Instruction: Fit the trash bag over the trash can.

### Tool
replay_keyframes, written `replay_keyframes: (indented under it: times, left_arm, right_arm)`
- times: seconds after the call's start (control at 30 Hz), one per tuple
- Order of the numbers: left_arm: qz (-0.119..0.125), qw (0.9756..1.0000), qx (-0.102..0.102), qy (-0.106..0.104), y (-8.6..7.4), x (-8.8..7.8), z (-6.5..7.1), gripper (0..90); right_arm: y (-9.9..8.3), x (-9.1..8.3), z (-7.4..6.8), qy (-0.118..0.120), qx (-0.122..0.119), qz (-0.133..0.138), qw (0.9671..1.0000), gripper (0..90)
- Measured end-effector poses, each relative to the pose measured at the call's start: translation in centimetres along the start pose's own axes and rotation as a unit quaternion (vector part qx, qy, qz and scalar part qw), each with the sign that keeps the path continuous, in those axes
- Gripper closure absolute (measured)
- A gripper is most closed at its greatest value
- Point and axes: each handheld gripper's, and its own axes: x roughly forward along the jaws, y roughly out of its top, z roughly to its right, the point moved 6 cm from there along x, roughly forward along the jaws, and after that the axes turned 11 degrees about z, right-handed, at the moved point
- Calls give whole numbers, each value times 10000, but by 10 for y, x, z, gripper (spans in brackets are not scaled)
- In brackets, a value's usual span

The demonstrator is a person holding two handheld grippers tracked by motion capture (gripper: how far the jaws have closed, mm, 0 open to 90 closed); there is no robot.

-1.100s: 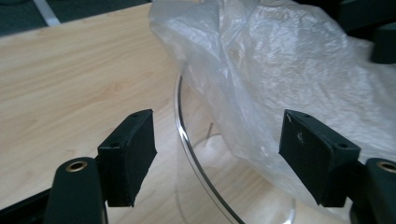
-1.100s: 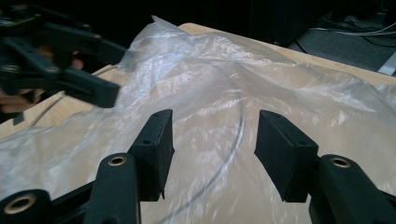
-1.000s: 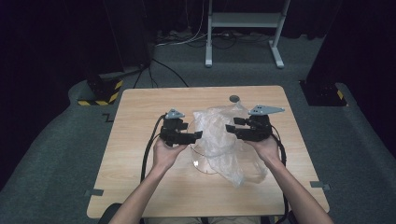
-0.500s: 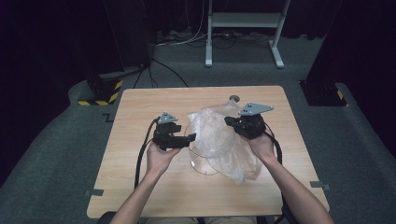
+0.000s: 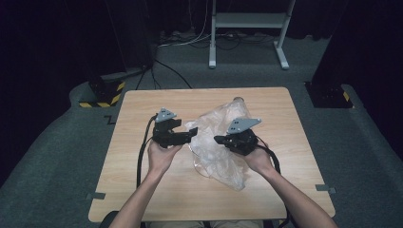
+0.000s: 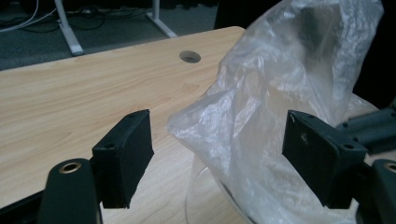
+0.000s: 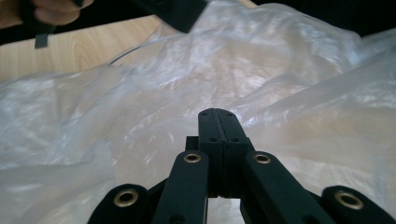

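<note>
While your left gripper (image 6: 219, 154) stands with its jaws wide apart around a raised fold of the crumpled, translucent clear plastic bag (image 5: 219, 142), bring that fold deep between the pads before you close, because film this thin and slippery probably slides out of a shallow pinch. Aim for the doubled ridge of film that juts toward you in the left gripper view rather than a single loose layer, and close squarely so the pads meet flat on it. Your right gripper (image 7: 218, 122) shows its jaws pressed together over the film; whether a layer is actually caught between them you cannot tell from these pictures, so treat that hold as unproven and pull gently, if at all. Keep both hands low and move them apart slowly, or the bag may tear or slip free. It lies on the middle of the light wooden table (image 5: 142, 190), between your two hands, rumpled into a soft heap that rises toward the far edge. A clear curved rim (image 6: 196, 198), perhaps a bowl or lid, shows beneath the film near your left gripper, so expect some hidden weight there.
</note>
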Motion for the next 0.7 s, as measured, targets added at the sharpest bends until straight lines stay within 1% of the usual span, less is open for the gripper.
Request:
replay_keyframes:
  times: [0.03, 0.13, 0.2, 0.3, 0.37, 0.43, 0.57, 0.6, 0.63, 0.7]
  left_arm:
    - [-5, 10000, 46, -29, 1, 2, 2, 243]
    - [-47, 9997, 209, -79, 3, 11, 9, 247]
    - [-91, 9994, 307, -104, 3, 17, 11, 255]
    - [-212, 9987, 465, -83, 2, 27, 14, 259]
    - [-268, 9983, 524, -60, 1, 33, 14, 264]
    - [-305, 9983, 502, -45, -1, 38, 13, 267]
    - [-408, 9980, 482, 1, -4, 46, 10, 275]
    - [-408, 9980, 482, 1, -4, 46, 10, 277]
    - [-477, 9977, 485, 4, -6, 48, 10, 279]
    - [-548, 9972, 514, 16, -7, 51, 10, 285]
  right_arm:
    - [0, -1, -2, 14, -21, -16, 10000, 898]
    - [-2, -4, -7, 83, 79, -85, 9999, 882]
    - [-5, -8, -9, 97, 162, -89, 9998, 822]
    - [-7, -15, -8, 38, 286, -21, 9996, 717]
    - [-8, -23, -4, -28, 401, 72, 9992, 662]
    - [-6, -32, 0, -141, 539, 230, 9982, 613]
    - [-3, -53, 13, -481, 793, 549, 9942, 529]
    - [-3, -53, 13, -481, 793, 549, 9942, 529]
    - [-3, -62, 20, -670, 918, 674, 9912, 499]
    - [-4, -69, 27, -834, 1083, 771, 9876, 482]
